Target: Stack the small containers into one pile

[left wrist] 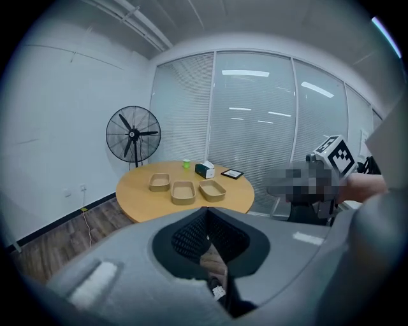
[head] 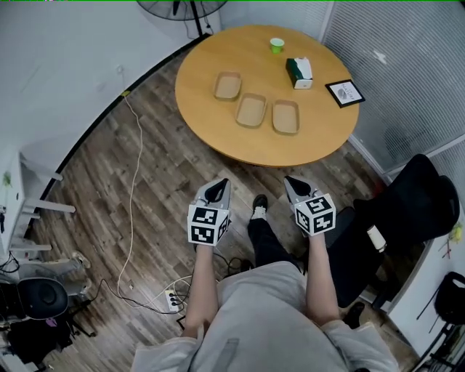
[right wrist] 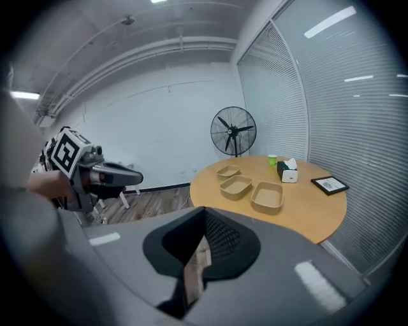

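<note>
Three small brown containers lie separately in a row on the round wooden table (head: pixel 211 138): a left one (head: pixel 227 86), a middle one (head: pixel 251 110) and a right one (head: pixel 285 117). The left gripper view shows them far ahead (left wrist: pixel 183 191), as does the right gripper view (right wrist: pixel 268 196). Both grippers hang over the floor, short of the table's near edge. My left gripper (head: pixel 219 187) has its jaws together with nothing in them. My right gripper (head: pixel 290 183) is likewise shut and empty.
A green cup (head: pixel 277 45), a tissue box (head: pixel 298 72) and a framed card (head: pixel 344 93) share the table's far side. A black chair (head: pixel 407 211) stands at the right, a fan (head: pixel 182 7) behind the table. A cable (head: pixel 131 218) and power strip (head: pixel 172 298) lie on the floor.
</note>
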The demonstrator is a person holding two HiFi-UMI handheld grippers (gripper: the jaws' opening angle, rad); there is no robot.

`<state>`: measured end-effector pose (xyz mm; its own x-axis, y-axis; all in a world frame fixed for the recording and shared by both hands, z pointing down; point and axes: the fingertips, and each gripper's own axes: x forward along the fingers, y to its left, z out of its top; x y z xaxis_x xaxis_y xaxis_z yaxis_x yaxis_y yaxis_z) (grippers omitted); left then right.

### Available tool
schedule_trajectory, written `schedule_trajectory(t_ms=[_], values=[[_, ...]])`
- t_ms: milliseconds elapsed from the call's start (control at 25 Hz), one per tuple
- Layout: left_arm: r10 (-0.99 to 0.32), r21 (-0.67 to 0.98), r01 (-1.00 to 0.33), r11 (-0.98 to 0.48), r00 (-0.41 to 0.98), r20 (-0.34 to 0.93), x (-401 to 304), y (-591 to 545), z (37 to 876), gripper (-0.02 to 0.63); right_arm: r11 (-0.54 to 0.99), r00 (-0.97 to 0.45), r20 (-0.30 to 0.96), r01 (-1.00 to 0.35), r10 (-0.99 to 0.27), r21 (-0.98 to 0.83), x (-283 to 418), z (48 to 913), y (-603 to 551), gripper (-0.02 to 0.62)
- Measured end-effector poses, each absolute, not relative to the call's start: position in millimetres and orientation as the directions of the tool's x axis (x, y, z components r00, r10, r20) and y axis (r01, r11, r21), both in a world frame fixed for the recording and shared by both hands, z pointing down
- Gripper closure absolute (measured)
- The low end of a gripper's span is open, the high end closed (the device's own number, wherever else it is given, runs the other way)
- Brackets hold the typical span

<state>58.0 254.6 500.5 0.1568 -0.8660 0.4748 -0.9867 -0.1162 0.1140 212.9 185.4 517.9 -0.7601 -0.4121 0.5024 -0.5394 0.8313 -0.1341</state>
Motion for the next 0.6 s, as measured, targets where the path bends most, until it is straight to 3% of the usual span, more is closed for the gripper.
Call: schedule_trajectory(t_ms=[280,600], values=[[-0.834,0.13,-0.975,-0.18,0.221,0.505,55.2,174.1,512.4,0.604,0.851,-0.715,0.601,-0.514,-0.359,-0.104,197.0,549.2,115.1,0.597],[-0.806,0.138,-0.966,-0.218,0.257,0.534,48.5,89.7,523.0,0.604,0.72,-0.593,0.633,-0.69,-0.498,-0.079,204.7,564.0,19.2,0.595]])
